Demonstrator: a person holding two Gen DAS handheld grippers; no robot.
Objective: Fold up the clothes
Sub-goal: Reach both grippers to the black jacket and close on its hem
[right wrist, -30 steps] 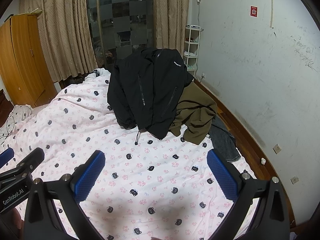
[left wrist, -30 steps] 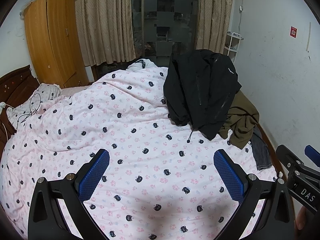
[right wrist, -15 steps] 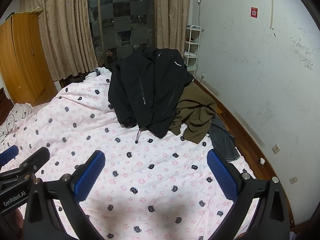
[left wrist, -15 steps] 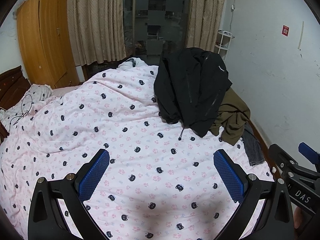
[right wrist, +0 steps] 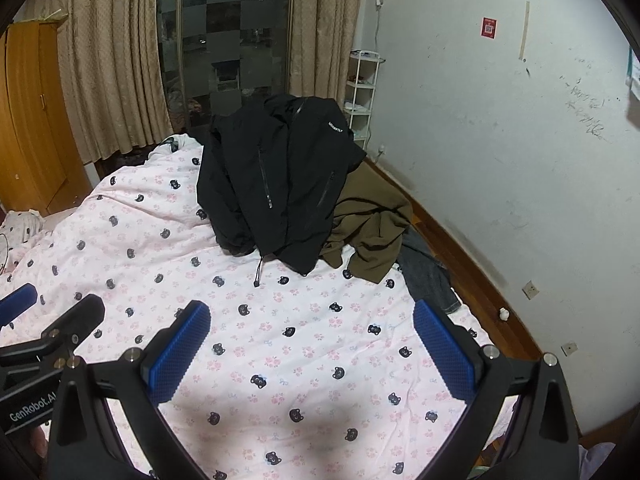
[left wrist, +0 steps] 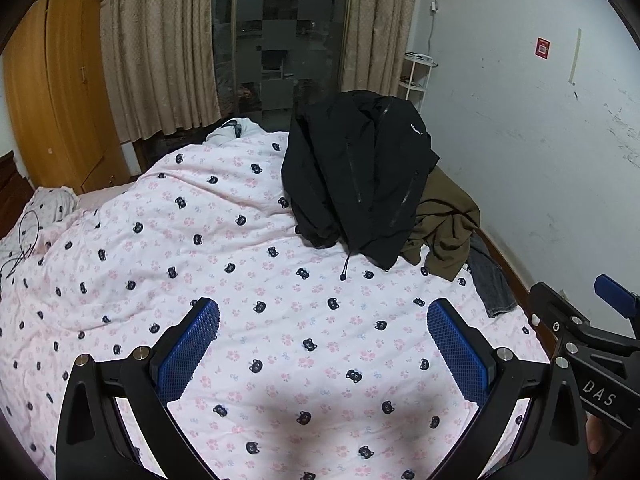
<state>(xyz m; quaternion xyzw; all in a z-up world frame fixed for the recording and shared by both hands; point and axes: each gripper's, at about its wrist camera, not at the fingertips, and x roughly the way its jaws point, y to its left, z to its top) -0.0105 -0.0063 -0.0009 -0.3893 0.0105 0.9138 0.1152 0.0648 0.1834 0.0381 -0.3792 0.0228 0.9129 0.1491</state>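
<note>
I've got both grippers over the bed w/ the pink cat-print duvet (left wrist: 224, 248), side by side. Left gripper (left wrist: 323, 330) is spread wide, blue pads (left wrist: 188, 350) far apart, nothing between them. Right gripper (right wrist: 312, 330) same: wide open, holding nothing. The clothes sit ahead at the far right of the bed, well clear of both. Black jacket (left wrist: 360, 176) is heaped on top, drawcord trailing onto the duvet; olive garment (left wrist: 444, 224) lies crumpled just beside it on the right, touching; dark grey piece (left wrist: 490, 280) hangs off the bed edge nr the wall (right wrist: 500, 120).
</note>
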